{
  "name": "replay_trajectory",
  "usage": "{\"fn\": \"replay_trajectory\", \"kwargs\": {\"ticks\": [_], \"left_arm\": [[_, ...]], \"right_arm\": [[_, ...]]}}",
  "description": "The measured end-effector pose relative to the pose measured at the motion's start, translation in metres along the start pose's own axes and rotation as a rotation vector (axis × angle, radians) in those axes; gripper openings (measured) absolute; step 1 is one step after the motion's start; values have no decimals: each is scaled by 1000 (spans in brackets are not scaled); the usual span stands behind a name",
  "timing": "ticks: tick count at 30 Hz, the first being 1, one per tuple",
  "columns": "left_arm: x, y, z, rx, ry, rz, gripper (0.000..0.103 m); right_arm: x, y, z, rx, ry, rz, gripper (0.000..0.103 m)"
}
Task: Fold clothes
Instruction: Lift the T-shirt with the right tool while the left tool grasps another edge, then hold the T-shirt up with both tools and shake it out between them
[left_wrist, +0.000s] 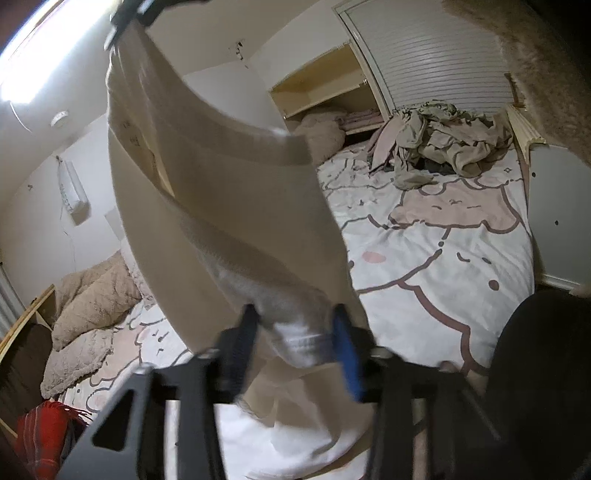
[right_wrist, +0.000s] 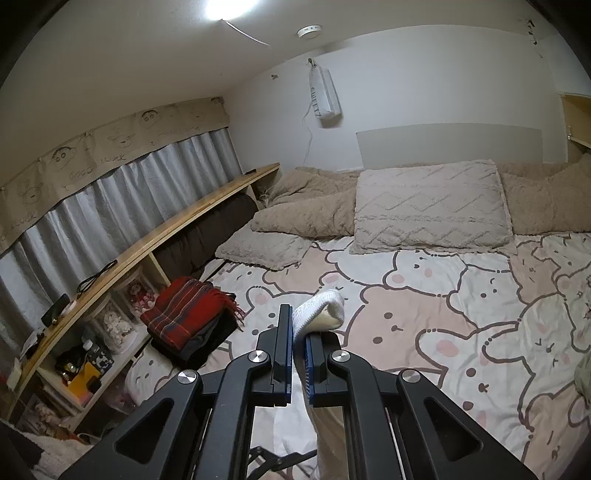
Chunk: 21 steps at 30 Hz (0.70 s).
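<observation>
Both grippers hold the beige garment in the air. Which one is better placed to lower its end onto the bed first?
Probably the left gripper. It grips the beige garment at the low end, close above the bed. The right gripper holds the other end high, near the ceiling.

I see the beige, soft-knit garment with white ribbed cuff (left_wrist: 236, 206) hanging stretched in the air above the bed, its cuff end (right_wrist: 319, 310) curled over, while a heap of crumpled olive-beige clothes (left_wrist: 439, 144) lies far off.
</observation>
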<state>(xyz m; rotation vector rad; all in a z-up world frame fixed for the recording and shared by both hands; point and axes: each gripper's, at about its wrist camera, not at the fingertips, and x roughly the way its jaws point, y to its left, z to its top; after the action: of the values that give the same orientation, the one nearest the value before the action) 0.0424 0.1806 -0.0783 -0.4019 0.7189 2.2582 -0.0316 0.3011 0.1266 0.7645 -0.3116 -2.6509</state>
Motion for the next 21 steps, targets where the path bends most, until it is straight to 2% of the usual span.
{"fn": "replay_trajectory", "kwargs": {"ticks": [1, 2, 5, 9, 12, 14, 18, 21], "left_arm": [[1, 8, 0, -31, 10, -4, 10], [1, 16, 0, -62, 21, -8, 8], [-7, 48, -3, -171, 18, 16, 8], [-46, 118, -5, -352, -37, 129, 7], [-70, 164, -3, -447, -70, 192, 7], [-80, 188, -2, -504, -77, 204, 7], [-79, 204, -6, -543, -52, 208, 7], [-68, 197, -8, -552, -35, 206, 7]], "right_arm": [[-2, 1, -1, -5, -2, -1, 6], [-3, 2, -2, -9, -4, -2, 6], [-11, 1, -4, -27, -5, -18, 6], [-21, -5, -11, -65, -1, -87, 6], [-27, -19, -25, -90, 12, -136, 6], [-26, -27, -43, -93, 32, -136, 6], [-21, -40, -80, -103, 70, -135, 6], [-9, -45, -115, -139, 122, -144, 6]]}}
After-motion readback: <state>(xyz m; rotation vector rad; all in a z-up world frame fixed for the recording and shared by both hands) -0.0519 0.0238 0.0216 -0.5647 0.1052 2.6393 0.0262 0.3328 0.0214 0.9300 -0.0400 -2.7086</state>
